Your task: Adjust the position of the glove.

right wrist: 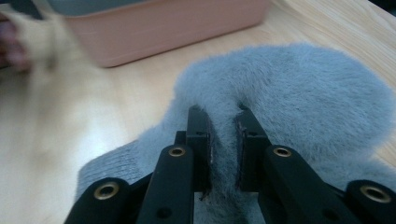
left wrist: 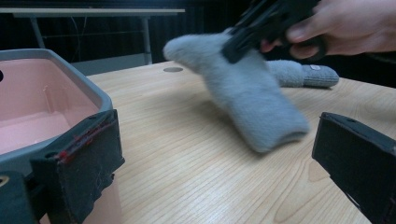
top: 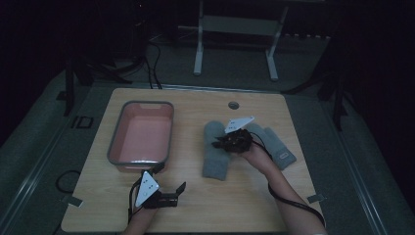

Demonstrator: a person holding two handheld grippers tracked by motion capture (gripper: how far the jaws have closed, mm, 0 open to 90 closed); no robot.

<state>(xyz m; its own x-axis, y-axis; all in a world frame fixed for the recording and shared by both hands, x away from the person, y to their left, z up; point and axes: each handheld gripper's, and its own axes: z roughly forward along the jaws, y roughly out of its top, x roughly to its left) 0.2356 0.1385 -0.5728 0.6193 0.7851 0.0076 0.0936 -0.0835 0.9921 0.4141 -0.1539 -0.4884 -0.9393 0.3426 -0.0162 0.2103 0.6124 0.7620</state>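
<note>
A fuzzy grey mitten (top: 215, 159) lies right of the table's centre. My right gripper (top: 221, 142) is shut on a fold of its fabric; in the right gripper view the jaws pinch the grey pile (right wrist: 299, 102) at the right gripper (right wrist: 223, 144). In the left gripper view the mitten (left wrist: 254, 105) tilts, its rounded end raised and its cuff end low. A second grey mitten (top: 278, 147) lies flat just to the right. My left gripper (top: 170, 177) stands open near the front edge, nothing between its jaws (left wrist: 217, 163), beside the tub's near corner.
A pink tub with a grey rim (top: 113, 142) sits at the left of the wooden table (top: 244, 205), close against my left gripper's left jaw. A round cable hole (top: 233, 105) is near the far edge. A white frame stand (top: 198, 58) is on the floor beyond.
</note>
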